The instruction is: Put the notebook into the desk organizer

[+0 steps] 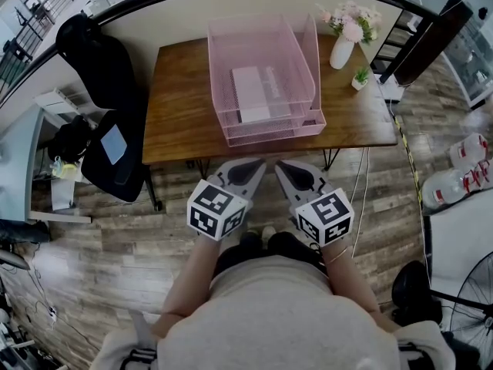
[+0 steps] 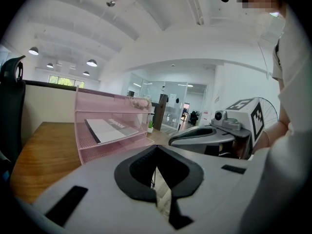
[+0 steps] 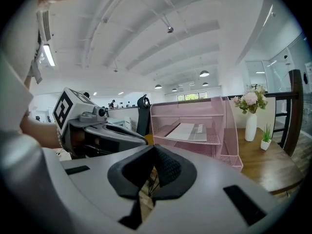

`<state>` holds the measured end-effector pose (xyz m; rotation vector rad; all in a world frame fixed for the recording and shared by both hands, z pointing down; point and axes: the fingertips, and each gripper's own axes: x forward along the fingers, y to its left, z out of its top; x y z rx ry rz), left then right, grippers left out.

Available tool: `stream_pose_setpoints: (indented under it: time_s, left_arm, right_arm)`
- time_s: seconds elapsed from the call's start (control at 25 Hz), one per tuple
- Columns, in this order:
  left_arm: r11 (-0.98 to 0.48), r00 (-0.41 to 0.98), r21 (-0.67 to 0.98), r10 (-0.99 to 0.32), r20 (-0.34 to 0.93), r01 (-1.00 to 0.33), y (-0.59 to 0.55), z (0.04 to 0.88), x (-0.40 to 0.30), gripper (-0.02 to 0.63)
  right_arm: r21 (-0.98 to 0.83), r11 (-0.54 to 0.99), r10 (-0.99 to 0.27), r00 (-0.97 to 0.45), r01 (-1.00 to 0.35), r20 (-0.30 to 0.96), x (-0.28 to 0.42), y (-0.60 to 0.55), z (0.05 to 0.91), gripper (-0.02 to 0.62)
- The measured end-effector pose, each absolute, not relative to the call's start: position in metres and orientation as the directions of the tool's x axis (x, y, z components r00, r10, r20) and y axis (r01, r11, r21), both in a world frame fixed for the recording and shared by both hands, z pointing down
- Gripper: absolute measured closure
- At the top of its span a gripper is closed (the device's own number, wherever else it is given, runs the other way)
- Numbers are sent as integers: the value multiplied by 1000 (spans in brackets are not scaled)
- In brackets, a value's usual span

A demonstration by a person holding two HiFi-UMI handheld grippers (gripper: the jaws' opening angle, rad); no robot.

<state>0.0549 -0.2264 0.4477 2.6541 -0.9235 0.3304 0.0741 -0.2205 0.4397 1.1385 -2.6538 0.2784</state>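
Wooden surface (image 1: 177, 122), centre. White vase (image 1: 341, 52) with pink flowers, far right; small potted plant (image 1: 360, 78) just beside it. Black office chair (image 1: 108, 91), left.

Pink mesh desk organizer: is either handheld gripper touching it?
Apart. The head view shows the left gripper and right gripper over the floor, short of the brown wooden table on which the pink mesh desk organizer stands.

Wood-plank floor (image 1: 100, 237) beneath left tool (image 1: 252, 165) and right tool (image 1: 288, 167). Wooden counter (image 1: 177, 106) just ahead of both, backed by cream partition (image 1: 177, 18) with black rail. Black office chair (image 1: 100, 68) left of left tool. White vase of flowers (image 1: 341, 52) and small potted plant (image 1: 360, 77) ahead-right of right tool. White vaulted ceiling (image 3: 146, 43), pendant lamps (image 3: 204, 73) lit.
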Motion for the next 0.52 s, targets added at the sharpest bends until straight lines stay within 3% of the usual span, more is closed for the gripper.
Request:
stream_pose_setpoints:
  time_s: [0.52]
  left_arm:
    - [-746,759,191,-567,319,-638,-230,448,56,595]
  right_arm:
    - [-69,683,-685,-670,-728,288,74,-225,438,586]
